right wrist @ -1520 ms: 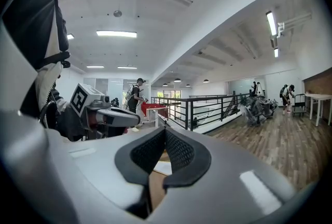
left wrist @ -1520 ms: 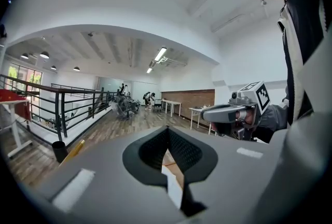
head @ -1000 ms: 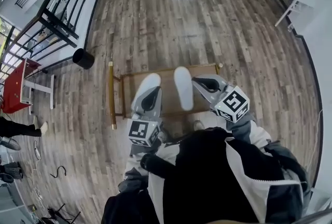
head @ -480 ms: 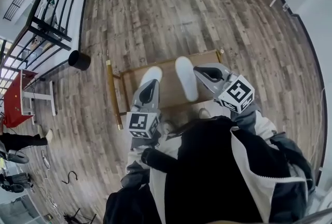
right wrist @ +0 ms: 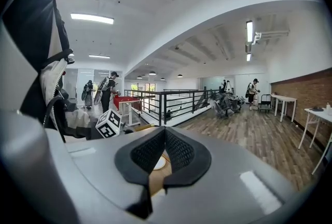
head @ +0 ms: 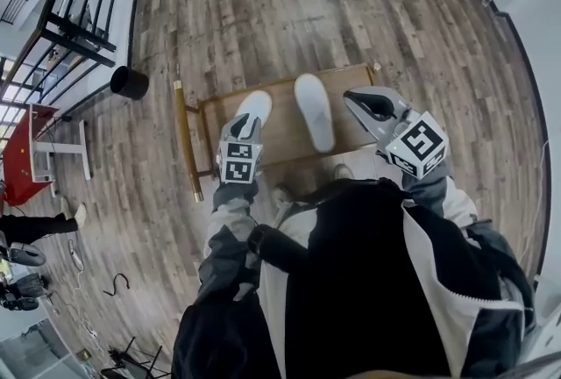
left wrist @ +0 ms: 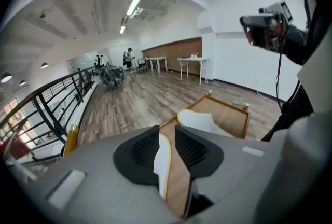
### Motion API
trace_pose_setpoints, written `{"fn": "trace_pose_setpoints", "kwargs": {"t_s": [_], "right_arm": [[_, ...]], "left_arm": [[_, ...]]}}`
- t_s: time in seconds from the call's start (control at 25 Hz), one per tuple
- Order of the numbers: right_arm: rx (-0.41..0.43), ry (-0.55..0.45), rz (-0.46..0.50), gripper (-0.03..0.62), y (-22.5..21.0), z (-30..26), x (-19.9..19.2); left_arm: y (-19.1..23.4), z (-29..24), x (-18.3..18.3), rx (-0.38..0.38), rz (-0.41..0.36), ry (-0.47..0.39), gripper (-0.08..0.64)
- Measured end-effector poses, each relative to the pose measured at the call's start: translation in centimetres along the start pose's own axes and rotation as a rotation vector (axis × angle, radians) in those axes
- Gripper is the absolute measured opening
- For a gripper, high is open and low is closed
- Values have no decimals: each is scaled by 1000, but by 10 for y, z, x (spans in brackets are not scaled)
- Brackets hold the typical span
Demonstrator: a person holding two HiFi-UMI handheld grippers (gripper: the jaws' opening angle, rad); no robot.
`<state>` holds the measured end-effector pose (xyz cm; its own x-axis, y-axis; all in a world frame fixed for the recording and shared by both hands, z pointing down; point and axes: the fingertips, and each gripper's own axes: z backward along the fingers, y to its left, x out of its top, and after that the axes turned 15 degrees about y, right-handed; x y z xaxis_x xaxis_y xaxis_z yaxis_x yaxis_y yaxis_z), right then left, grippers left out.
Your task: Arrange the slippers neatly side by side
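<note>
Two white slippers lie on a low wooden counter [head: 351,118] that stands on the plank floor [head: 307,9], right in front of the person in the black and white jacket [head: 351,281]. The left slipper [head: 259,103] is on the left half of the counter with its toe at the far edge, leaning a little to the right. The right slipper [head: 315,111] lies near the middle, sole up or plain-topped, I cannot tell which. There is a strip of bare wood between the two, so they are apart and not quite parallel.

The left tool [left wrist: 167,132] points down at the near end of the left slipper. Its jaws have just been opening and now stand released, with the slipper's white edge and tan rim in the gap between the black ribbed pads [left wrist: 142,148], not pinched. The right tool [right wrist: 165,135] hangs over the right end of the counter, well clear of the right slipper. It is clenched, its pads meeting at the tips, and grasps nothing.

The only print on show is on the marker cubes: black and white square patterns on the left one [head: 238,167] and the right one [head: 419,143].

A black bucket [head: 129,82] stands on the floor to the far left by a dark railing [head: 79,9].
</note>
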<state>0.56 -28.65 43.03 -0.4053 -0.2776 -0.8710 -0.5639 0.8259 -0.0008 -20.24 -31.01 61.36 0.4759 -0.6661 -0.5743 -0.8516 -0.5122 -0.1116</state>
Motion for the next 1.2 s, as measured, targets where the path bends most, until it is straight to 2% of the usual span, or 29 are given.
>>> {"fn": "trace_pose_setpoints", "kwargs": {"t_s": [0.28, 0.6, 0.8, 0.84, 0.88, 0.92, 1.2], "right_arm": [[-40, 20, -26, 6, -1, 9, -13], [-77, 38, -48, 6, -6, 23, -28], [-93, 44, -57, 6, -10, 30, -34], [-95, 45, -58, 5, -11, 31, -34], [-94, 46, -58, 6, -11, 31, -35], [-91, 46, -56, 6, -11, 30, -36], [-56, 49, -30, 6, -1, 22, -33]], "left_arm": [[16, -77, -60, 4, -29, 299, 189], [28, -120, -103, 13, 5, 497, 210], [38, -120, -103, 46, 5, 507, 196], [39, -119, -102, 56, 5, 502, 148], [40, -119, -101, 65, 7, 499, 45], [40, -119, -100, 68, 10, 498, 26], [42, -109, -94, 70, 53, 463, 23]]}}
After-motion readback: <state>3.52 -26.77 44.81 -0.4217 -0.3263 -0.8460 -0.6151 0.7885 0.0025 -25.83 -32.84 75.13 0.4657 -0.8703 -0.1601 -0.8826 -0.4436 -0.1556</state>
